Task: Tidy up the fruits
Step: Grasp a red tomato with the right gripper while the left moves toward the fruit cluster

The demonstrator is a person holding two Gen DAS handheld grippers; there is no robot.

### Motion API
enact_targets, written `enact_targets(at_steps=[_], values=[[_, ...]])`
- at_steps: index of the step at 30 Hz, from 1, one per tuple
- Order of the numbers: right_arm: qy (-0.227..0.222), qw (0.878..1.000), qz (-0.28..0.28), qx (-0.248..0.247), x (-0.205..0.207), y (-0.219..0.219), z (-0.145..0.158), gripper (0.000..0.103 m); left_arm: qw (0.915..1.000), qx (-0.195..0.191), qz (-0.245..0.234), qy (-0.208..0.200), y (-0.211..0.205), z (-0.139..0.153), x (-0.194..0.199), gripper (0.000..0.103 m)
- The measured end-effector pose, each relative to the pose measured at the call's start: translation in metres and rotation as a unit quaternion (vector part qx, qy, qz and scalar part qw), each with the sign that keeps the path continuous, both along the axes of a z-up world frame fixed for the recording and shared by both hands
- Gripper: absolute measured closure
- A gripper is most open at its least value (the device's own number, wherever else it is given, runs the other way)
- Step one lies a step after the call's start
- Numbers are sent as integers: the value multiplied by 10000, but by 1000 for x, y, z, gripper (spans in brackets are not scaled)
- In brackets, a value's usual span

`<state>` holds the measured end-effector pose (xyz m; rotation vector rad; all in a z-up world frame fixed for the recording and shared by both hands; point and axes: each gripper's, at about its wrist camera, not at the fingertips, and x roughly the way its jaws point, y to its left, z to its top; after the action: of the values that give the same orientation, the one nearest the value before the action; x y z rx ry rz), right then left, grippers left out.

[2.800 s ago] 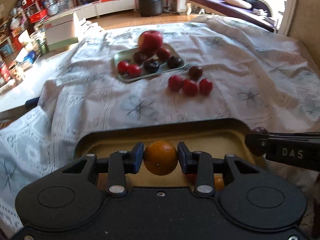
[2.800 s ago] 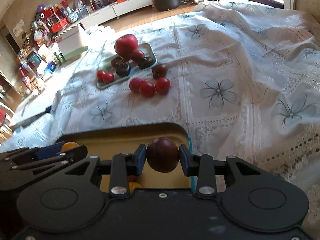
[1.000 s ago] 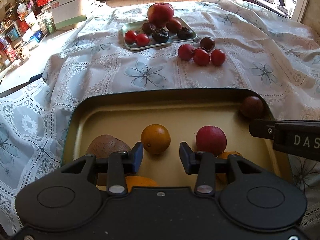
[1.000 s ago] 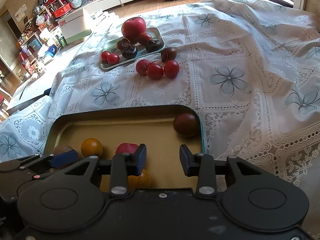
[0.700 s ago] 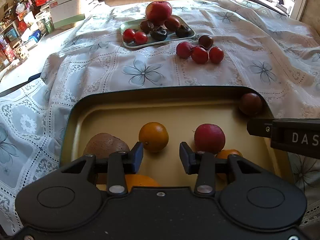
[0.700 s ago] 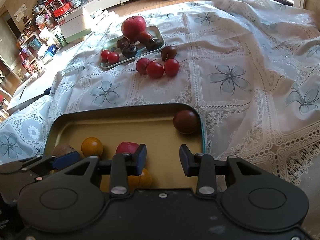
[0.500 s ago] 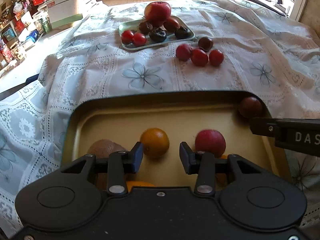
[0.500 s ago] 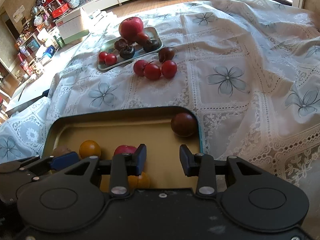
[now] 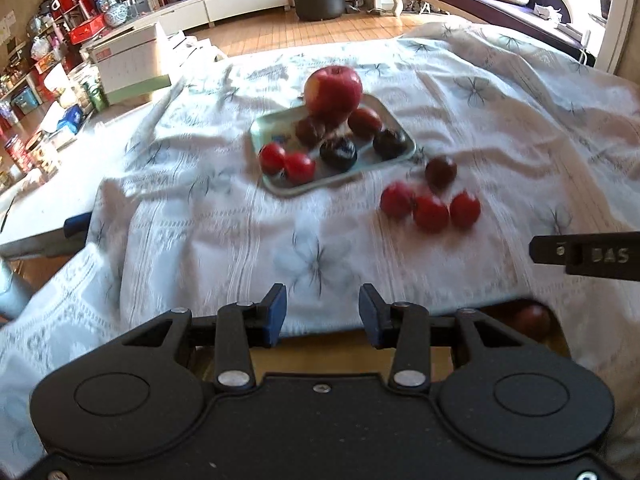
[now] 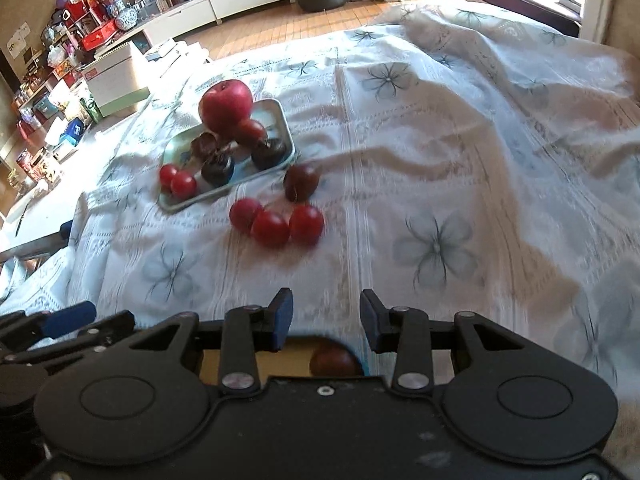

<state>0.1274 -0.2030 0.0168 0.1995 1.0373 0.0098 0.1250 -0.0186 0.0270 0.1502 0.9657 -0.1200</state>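
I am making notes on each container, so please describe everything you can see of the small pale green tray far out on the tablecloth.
The small pale green rectangular tray has rounded corners and a low raised rim; it looks like metal or plastic. It lies flat on the white flowered tablecloth, turned at an angle. It holds a large red apple at its far end, several dark plum-like fruits in the middle and two small red fruits at the near end. A dark loose fruit lies just outside its corner.
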Motion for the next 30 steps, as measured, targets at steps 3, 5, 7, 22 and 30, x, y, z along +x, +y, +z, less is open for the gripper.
enact_targets(at_steps=[3,5,7,22,30], values=[[64,9999,0,-112,23,2,-3,63,10000,-30,-10,52,-4,-2,18,53],[119,9998,10,-127,36,4,-6,63,10000,-48,3,68,-7,-5,28,53],[169,9999,0,-16,47,4,-10,63,10000,-59,0,58,-10,-8,37,53],[323,9982,-488,148,99,12,-41,63,9994,-20,273,233,-1,-27,60,53],[232,9987,-357,-264,103,24,-47,62,9990,33,352,258,5,-31,65,53]])
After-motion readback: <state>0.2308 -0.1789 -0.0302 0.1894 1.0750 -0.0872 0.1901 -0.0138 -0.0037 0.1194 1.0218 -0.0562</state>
